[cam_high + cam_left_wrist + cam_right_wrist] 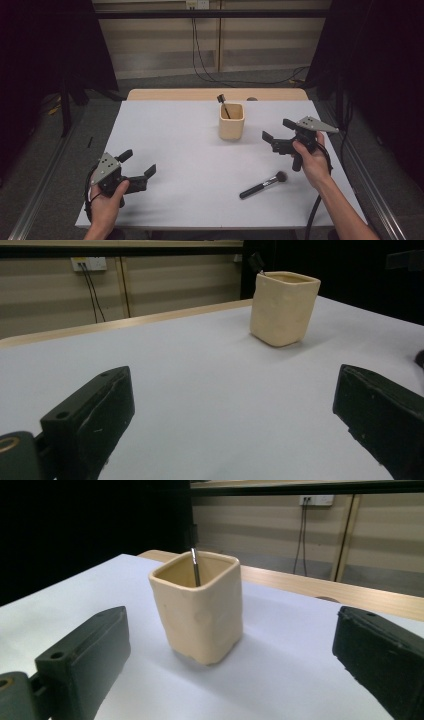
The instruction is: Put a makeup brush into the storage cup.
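Jaws of both the left gripper and the right gripper stand wide apart, holding nothing. On the table, a cream square cup stands upright toward the far edge, a dark-tipped brush leaning inside. Another makeup brush lies flat near the right hand.

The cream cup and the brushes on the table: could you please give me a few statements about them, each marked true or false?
1. The cream cup stands upright with one brush inside. True.
2. The loose makeup brush lies near the left gripper. False: it lies on the table by the right gripper.
3. Both grippers are open and hold nothing. True.
4. The cup lies tipped on its side. False: it is upright.
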Available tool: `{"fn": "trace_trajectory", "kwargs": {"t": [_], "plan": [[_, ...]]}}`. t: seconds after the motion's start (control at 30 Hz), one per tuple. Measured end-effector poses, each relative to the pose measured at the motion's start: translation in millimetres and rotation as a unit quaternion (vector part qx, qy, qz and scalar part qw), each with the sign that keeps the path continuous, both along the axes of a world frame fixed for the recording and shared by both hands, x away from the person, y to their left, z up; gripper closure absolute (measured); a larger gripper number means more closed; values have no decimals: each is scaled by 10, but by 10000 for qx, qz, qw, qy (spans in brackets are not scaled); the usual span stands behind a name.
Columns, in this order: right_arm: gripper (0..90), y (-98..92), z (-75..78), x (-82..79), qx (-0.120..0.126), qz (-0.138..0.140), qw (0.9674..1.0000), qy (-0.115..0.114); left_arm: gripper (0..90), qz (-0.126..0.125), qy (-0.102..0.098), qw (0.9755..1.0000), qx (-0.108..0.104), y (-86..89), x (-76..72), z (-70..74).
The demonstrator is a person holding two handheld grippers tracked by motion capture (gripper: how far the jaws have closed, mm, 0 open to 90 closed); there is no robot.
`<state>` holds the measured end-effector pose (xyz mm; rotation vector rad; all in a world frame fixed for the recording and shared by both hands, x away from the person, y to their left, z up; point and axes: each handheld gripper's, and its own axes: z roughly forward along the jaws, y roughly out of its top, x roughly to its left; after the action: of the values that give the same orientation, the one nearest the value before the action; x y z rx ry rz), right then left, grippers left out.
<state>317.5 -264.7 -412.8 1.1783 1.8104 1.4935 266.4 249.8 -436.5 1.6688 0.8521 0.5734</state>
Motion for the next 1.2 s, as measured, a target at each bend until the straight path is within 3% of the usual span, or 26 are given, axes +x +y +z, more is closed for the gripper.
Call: {"fn": "trace_trajectory", "kwargs": {"t": [0.23,0.83,1.2], "plan": [[18,-58,-46,-123,-107,-116,9999,-4,32,-33,-20,10000,31,-5,-12,6],[23,-331,-189,-673,-147,-464,9988,-14,32,-37,-12,10000,-31,11,-31,4],[14,-401,-336,-994,-158,-497,9985,136,28,31,-48,10000,-43,46,-135,27]]}}
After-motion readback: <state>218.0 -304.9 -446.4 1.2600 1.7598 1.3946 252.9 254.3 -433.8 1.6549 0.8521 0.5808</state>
